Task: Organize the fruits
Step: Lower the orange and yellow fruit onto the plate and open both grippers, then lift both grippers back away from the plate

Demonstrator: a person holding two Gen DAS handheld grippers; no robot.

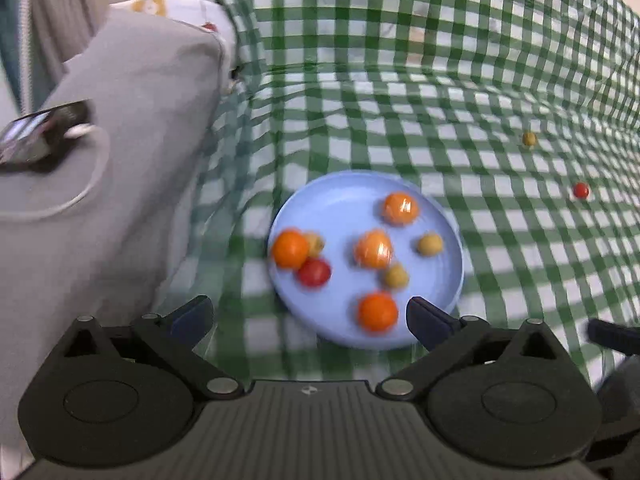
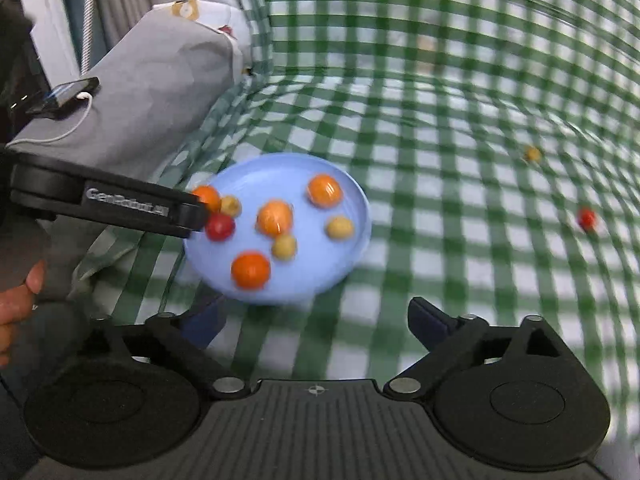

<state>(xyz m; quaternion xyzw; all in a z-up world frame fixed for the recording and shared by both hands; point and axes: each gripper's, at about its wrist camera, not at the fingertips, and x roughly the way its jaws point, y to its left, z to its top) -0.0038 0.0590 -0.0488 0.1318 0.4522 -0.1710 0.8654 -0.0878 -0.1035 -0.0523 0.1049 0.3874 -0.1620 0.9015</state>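
Left wrist view: the left gripper (image 1: 308, 316) stood spread wide and empty over the blue plate (image 1: 450, 276), where most fruit was gathered. Right wrist view: the right gripper (image 2: 314, 316), likewise released, faced the stray red fruit (image 2: 587, 218) and yellow fruit (image 2: 532, 154), probably next.

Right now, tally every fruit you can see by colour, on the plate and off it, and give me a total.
Orange fruit: 4, all on the blue plate
Yellow fruit: 4, three on the plate, one on the checked cloth
Red fruit: 2, one on the plate, one on the cloth
Total: 10
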